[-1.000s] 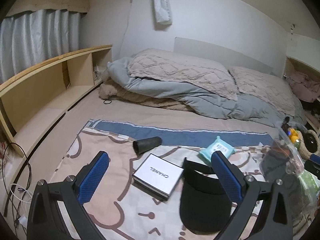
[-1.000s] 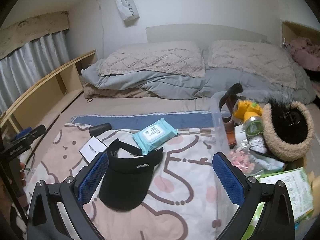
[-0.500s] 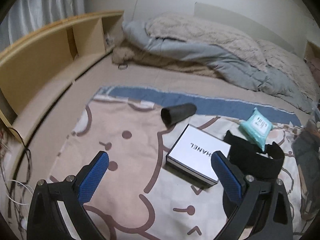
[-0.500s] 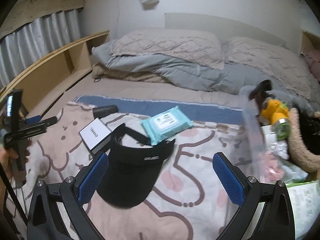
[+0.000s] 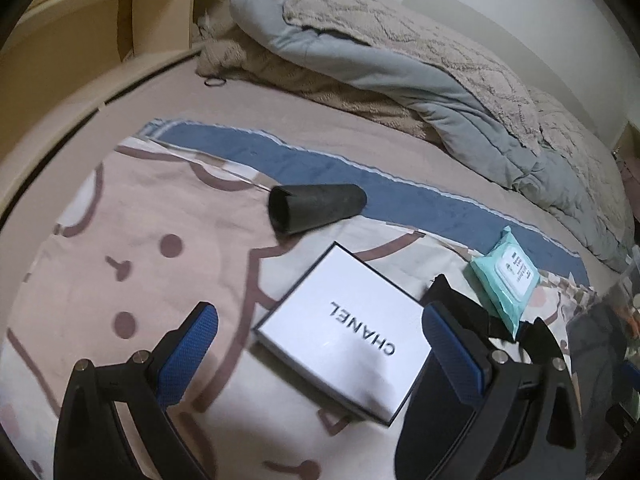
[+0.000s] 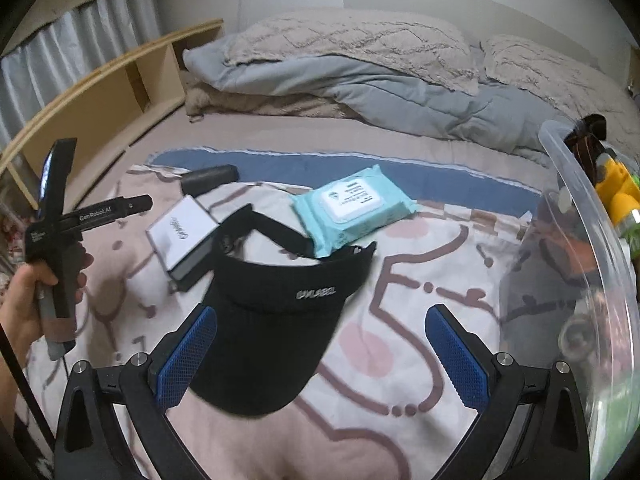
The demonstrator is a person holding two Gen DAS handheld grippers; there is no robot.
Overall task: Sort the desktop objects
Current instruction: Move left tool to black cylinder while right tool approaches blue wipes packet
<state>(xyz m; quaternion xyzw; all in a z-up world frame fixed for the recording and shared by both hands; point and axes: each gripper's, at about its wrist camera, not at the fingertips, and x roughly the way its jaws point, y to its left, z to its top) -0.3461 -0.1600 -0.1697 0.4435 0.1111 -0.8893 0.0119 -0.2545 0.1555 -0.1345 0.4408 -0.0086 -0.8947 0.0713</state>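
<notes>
A white Chanel box (image 5: 344, 332) lies on the patterned blanket (image 5: 120, 248), between and just beyond my open left gripper's (image 5: 320, 344) fingers. A black cylinder (image 5: 316, 208) lies behind it. A black visor cap (image 6: 280, 304) lies under my open, empty right gripper (image 6: 320, 344). A teal wet-wipes pack (image 6: 352, 204) lies behind the cap; it also shows in the left wrist view (image 5: 508, 276). The box (image 6: 182, 236) and cylinder (image 6: 210, 178) show at the left of the right wrist view, with the hand-held left gripper (image 6: 56, 224) beside them.
A clear plastic bin (image 6: 580, 248) with assorted items stands at the right. Grey duvet and pillows (image 6: 352, 64) pile at the back of the bed. A wooden shelf (image 6: 120, 88) runs along the left side.
My left gripper has moved forward and down toward the Chanel box, which now sits between its fingers. My right gripper has moved closer over the visor cap. Both stay open.
</notes>
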